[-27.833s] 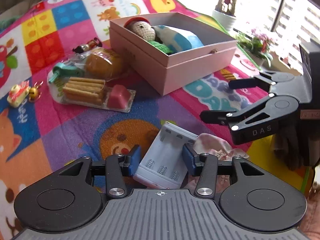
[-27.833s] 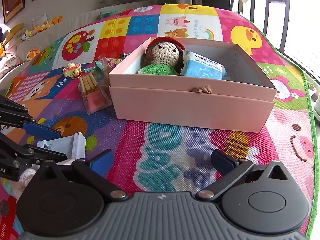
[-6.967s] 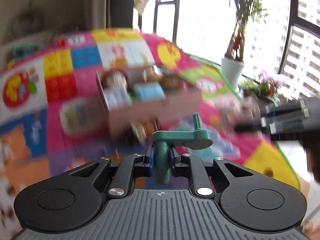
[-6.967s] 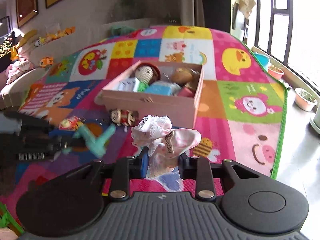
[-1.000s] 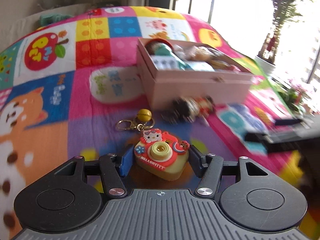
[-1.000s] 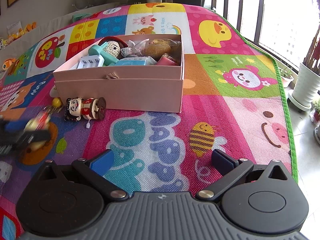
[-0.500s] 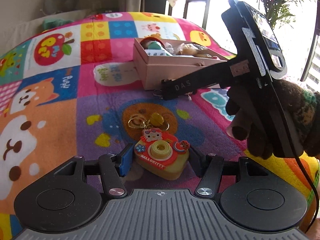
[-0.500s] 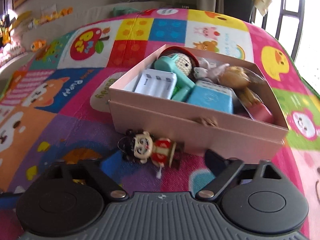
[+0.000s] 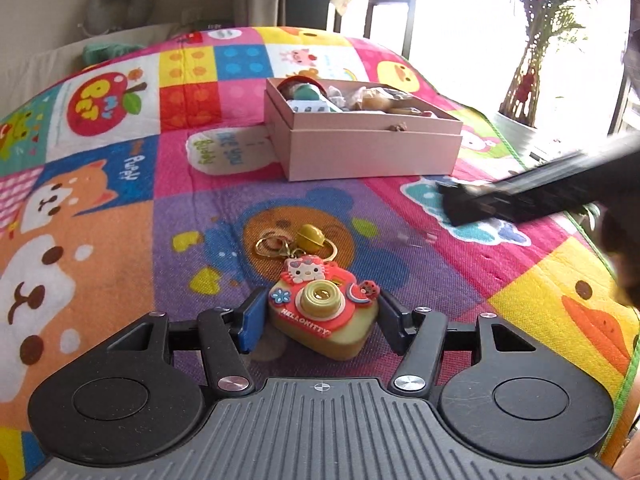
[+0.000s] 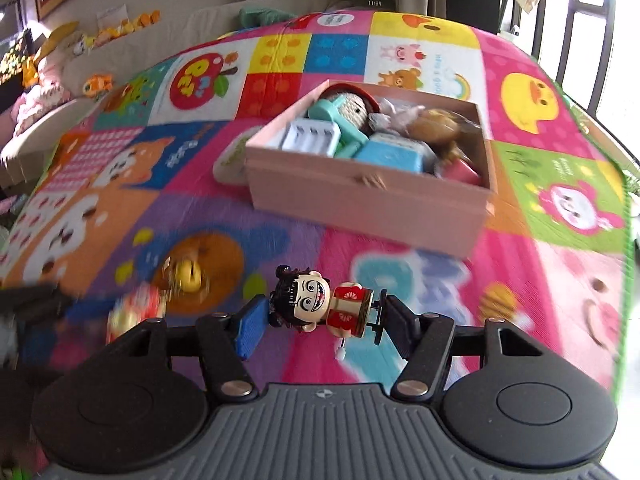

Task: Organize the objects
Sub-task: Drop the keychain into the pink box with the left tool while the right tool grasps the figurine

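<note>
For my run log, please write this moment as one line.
left gripper: around Hello Kitty camera keychain on play mat | right gripper: just closed on wind-up doll figure | pink box: partly filled

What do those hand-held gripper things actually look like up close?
Both look alike. The left hand-held gripper and the right hand-held gripper each have a grey ribbed body marked with a small crosshair, two black round-ended plates, black linkage arms with silver rivets, and black fingers faced with blue pads.
</note>
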A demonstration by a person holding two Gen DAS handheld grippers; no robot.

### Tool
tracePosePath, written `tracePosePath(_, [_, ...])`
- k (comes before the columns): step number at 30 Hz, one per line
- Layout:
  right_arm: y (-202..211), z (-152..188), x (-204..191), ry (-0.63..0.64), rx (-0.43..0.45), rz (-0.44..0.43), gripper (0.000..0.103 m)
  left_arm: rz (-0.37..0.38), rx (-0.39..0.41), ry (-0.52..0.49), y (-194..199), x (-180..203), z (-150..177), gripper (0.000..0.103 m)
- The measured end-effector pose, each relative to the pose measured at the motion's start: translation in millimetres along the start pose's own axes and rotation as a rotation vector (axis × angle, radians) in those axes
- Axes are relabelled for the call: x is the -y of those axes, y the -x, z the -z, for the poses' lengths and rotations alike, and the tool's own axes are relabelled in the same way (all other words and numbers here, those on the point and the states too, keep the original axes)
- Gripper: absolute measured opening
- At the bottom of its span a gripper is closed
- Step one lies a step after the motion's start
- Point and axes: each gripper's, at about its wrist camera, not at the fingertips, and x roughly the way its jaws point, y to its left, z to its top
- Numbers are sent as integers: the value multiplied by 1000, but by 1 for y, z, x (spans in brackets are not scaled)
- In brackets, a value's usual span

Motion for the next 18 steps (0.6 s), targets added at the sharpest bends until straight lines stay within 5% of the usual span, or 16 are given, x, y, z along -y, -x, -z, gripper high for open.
tracePosePath(4, [29, 12, 7, -9, 39, 37, 63, -15, -10, 1, 3, 4, 1, 63])
tracePosePath(10, [48, 5, 27, -61, 117, 65, 63, 63, -20, 16, 16, 8, -7, 63])
tracePosePath(18, [52, 7, 24, -69, 159, 32, 63, 55, 132, -29, 40, 6, -74, 63])
